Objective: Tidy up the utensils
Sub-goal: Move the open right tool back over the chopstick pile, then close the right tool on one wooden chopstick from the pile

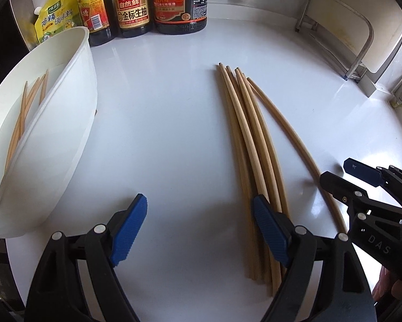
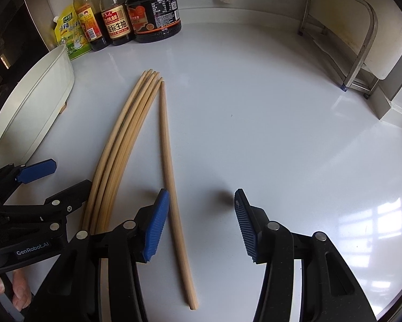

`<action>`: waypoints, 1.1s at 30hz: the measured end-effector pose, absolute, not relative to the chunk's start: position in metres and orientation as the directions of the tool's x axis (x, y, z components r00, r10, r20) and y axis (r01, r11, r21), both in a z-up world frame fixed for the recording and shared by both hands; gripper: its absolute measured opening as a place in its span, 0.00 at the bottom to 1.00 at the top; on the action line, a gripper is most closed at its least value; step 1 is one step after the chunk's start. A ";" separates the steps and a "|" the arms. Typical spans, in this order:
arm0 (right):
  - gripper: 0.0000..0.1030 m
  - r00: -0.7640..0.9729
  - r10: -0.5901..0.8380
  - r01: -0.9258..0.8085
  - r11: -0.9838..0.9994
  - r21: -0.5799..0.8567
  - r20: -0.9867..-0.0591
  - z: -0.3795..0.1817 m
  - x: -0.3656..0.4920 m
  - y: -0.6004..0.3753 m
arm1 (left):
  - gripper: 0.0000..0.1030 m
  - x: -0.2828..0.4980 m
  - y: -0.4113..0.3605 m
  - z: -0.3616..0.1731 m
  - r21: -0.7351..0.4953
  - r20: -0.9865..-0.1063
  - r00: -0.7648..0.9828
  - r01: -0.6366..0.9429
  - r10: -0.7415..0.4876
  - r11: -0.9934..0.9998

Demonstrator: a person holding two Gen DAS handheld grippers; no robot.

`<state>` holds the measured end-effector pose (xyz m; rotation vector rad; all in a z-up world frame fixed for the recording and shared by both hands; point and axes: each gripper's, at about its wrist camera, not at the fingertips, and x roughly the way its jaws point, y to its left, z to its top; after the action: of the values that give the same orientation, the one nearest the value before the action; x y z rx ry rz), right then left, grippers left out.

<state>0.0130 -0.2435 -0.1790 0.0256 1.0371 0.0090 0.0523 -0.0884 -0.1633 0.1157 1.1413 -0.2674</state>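
Glossy white countertop (image 2: 254, 112) reflecting a window; sauce bottles (image 1: 158, 5) and a steel rack (image 2: 343, 35), perhaps for boards, behind.

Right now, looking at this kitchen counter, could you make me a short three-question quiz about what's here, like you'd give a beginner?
1. True or false: every chopstick is already inside the white container.
2. Multiple choice: the single chopstick lying apart from the bundle of chopsticks is on which side of it in the right wrist view? A) left B) right C) on top
3. Short answer: what stands along the back wall behind the white container?

Key
1. False: a few lie in it, but the bundle and the single one are on the counter.
2. B
3. Sauce bottles and a yellow seasoning pouch.
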 end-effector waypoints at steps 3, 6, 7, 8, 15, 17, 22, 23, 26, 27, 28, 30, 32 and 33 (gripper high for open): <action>0.47 0.511 0.012 -0.002 1.000 0.012 -0.859 -0.179 0.013 -0.242 | 0.78 0.056 -0.090 -0.165 -0.033 -0.912 0.387 0.260 -0.135 0.965; 0.47 0.512 0.001 -0.013 1.000 -0.007 -0.859 -0.179 0.013 -0.238 | 0.78 0.061 -0.092 -0.165 -0.025 -0.912 0.391 0.253 -0.126 0.967; 0.47 0.509 -0.006 -0.015 1.000 -0.017 -0.861 -0.180 0.014 -0.236 | 0.78 0.063 -0.092 -0.165 -0.023 -0.912 0.392 0.252 -0.124 0.968; 0.47 0.508 -0.011 -0.018 1.000 -0.023 -0.862 -0.182 0.014 -0.235 | 0.78 0.065 -0.092 -0.165 -0.021 -0.911 0.394 0.251 -0.122 0.968; 0.45 0.525 -0.010 -0.029 0.999 -0.030 -0.851 -0.182 0.017 -0.233 | 0.63 0.078 -0.095 -0.162 -0.011 -0.901 0.417 0.243 -0.115 0.970; 0.39 0.527 -0.003 -0.041 0.999 -0.030 -0.850 -0.182 0.018 -0.231 | 0.54 0.080 -0.098 -0.160 -0.009 -0.899 0.420 0.257 -0.120 0.966; 0.07 0.524 0.010 -0.062 0.998 -0.026 -0.851 -0.181 0.021 -0.226 | 0.07 0.080 -0.103 -0.158 -0.027 -0.897 0.415 0.292 -0.152 0.956; 0.06 0.523 0.018 -0.060 0.998 -0.016 -0.852 -0.181 0.022 -0.227 | 0.08 0.079 -0.104 -0.158 -0.036 -0.898 0.409 0.296 -0.161 0.954; 0.06 0.514 0.053 -0.038 0.999 0.039 -0.856 -0.180 0.023 -0.233 | 0.08 0.078 -0.102 -0.157 -0.067 -0.902 0.389 0.300 -0.186 0.952; 0.06 0.511 0.064 -0.028 0.998 0.058 -0.857 -0.179 0.023 -0.236 | 0.07 0.077 -0.101 -0.156 -0.077 -0.902 0.385 0.299 -0.194 0.951; 0.06 0.510 0.070 -0.018 0.997 0.071 -0.857 -0.178 0.023 -0.238 | 0.07 0.076 -0.100 -0.155 -0.078 -0.902 0.386 0.298 -0.195 0.951; 0.06 0.512 0.080 -0.004 0.996 0.091 -0.855 -0.175 0.021 -0.241 | 0.07 0.074 -0.098 -0.151 -0.082 -0.899 0.390 0.297 -0.200 0.951; 0.06 0.519 0.085 0.002 0.995 0.100 -0.851 -0.170 0.019 -0.242 | 0.07 0.072 -0.095 -0.145 -0.089 -0.895 0.395 0.295 -0.206 0.951; 0.06 0.522 0.086 0.003 0.995 0.103 -0.849 -0.167 0.018 -0.241 | 0.07 0.072 -0.094 -0.141 -0.092 -0.893 0.397 0.296 -0.210 0.951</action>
<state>0.0181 -0.2413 -0.1671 0.0952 1.0212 0.0497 0.0718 -0.0943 -0.1413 0.0863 1.1173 -0.3211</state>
